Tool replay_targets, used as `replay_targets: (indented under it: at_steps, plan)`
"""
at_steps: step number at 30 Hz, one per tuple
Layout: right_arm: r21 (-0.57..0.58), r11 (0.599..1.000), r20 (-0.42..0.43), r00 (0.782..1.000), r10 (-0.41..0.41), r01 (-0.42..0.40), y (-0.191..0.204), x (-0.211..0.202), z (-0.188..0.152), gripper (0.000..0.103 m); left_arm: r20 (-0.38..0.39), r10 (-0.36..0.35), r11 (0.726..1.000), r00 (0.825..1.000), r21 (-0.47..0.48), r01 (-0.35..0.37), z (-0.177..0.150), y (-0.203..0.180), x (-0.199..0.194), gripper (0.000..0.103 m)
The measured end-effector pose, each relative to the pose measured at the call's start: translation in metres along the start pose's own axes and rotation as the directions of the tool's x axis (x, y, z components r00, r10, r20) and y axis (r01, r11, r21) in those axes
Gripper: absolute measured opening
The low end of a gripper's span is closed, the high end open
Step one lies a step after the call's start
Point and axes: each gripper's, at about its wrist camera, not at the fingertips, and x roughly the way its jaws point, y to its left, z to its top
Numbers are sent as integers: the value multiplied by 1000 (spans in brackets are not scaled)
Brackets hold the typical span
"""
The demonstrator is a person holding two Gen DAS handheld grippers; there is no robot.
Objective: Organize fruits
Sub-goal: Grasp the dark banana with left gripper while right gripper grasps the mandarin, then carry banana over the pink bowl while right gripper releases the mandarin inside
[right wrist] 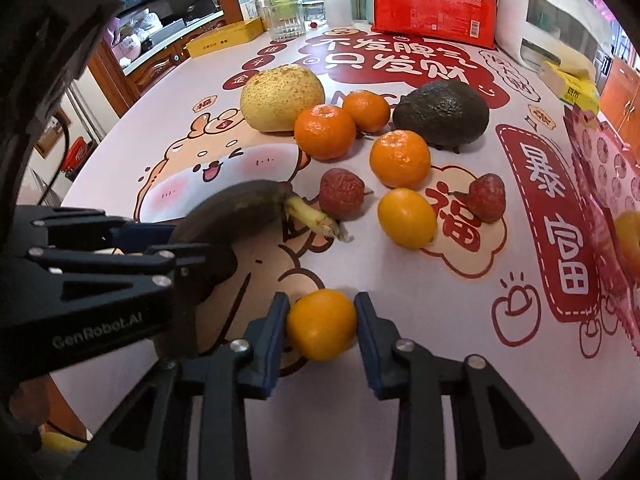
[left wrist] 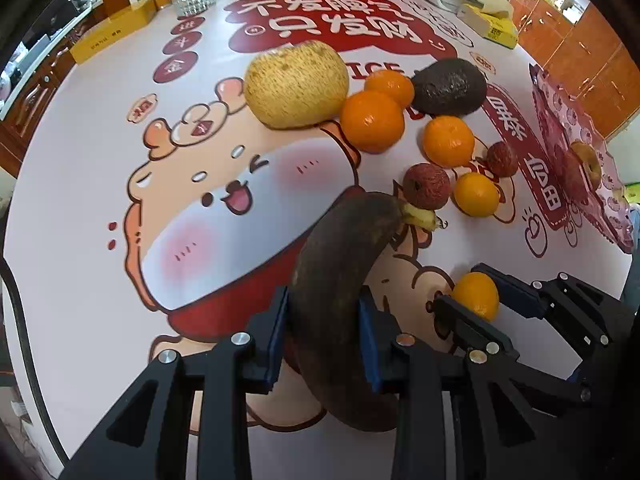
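Cartoon tablecloth (left wrist: 100,184) underlies a blackened, curved banana (left wrist: 340,280) with yellow stem.

left gripper (left wrist: 323,336) clamped, right gripper (right wrist: 321,330) clamped

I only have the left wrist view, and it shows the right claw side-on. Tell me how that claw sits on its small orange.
Observer: The right claw has the small orange centred, with a blue pad pressed against each side.
Operator: Now check the far lychee. On my screen it overlaps the loose yellow-orange fruit. Report whether they touch.
Observer: They are apart. From the right wrist view, the printed cloth shows between them.
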Motion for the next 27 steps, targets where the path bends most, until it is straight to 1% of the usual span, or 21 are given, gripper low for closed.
replay_targets:
  at_steps: [6,11,15,20,27]
  plan:
    - [-3,1000,-6,1000,19,-19,0,-2,0,32,37,14,1000,999,5,-14,2,0,-16,31]
    - [-18,1000,33,999,20,-19,3,-17,2,32,74,17,1000,997,18,-19,5,-9,-33,31]
    - [-15,1000,73,997,12,-11,-4,-36,6,32,119,20,999,993,36,-24,10,-22,-52,31]
    - [-2,1000,117,993,-6,6,-20,-62,10,32,179,6,998,984,62,-17,18,-47,-78,31]
    - [28,999,198,979,-46,41,-60,-112,19,32,261,-22,995,965,104,-6,31,-98,-114,31]
